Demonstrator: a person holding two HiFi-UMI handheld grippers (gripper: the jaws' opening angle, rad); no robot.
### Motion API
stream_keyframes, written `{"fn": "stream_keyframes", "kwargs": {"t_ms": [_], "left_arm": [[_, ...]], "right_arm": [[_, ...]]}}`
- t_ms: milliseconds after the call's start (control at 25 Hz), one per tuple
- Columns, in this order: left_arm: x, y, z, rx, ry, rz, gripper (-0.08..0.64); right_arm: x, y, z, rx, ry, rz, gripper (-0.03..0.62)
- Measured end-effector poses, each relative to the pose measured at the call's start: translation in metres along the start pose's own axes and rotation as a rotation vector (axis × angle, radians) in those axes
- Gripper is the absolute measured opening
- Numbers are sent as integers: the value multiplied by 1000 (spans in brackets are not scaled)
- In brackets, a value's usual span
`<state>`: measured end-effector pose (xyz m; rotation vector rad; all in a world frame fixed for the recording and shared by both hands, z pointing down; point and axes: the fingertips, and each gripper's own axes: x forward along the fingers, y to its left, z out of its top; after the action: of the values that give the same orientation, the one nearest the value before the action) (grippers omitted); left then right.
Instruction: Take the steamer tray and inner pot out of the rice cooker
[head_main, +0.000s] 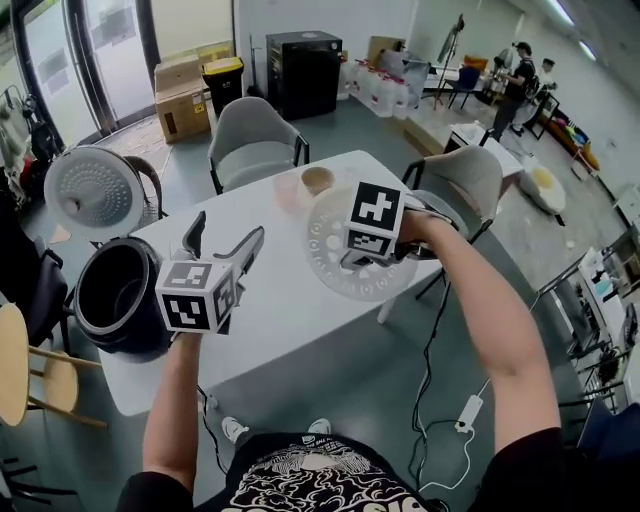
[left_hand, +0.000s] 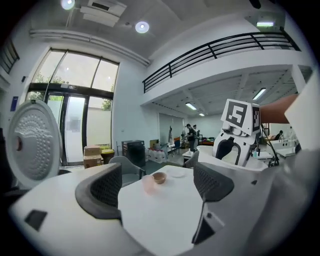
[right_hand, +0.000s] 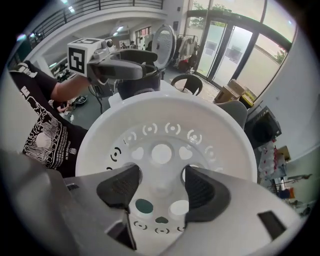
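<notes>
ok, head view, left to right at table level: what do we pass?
Rice cooker → left gripper, jaws apart and empty → steamer tray, held in the right gripper → grey chair. The bowl overlaps the tray, so it is left out.

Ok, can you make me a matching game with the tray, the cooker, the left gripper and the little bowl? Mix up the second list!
Things:
1. tray
2. cooker
3. left gripper
4. bowl

What fits:
A. brown
B. lid up
C. held in the right gripper
D. open, empty

Pairs: 1-C, 2-B, 3-D, 4-A
</notes>
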<state>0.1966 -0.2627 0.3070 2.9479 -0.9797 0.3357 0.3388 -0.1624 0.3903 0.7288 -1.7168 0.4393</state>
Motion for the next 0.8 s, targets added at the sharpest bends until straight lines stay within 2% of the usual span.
{"fn": "stream_keyframes", "kwargs": {"t_ms": [240,520,600,800], "left_arm": [[71,-120,-8,26,36,-131,439],[149,-212,-1,59,57,-246,439],[177,-228,1,58,64,-267,439],[274,-227,9,44,72,-313,439]], "right_arm": [[-3,-26,-114,124,-12,0,302],[-14,-63,-204,197,14,-32,302],[-13,-83,-225,209,32,-33,302],[8,-169,-241,255,62,-22,302]]}}
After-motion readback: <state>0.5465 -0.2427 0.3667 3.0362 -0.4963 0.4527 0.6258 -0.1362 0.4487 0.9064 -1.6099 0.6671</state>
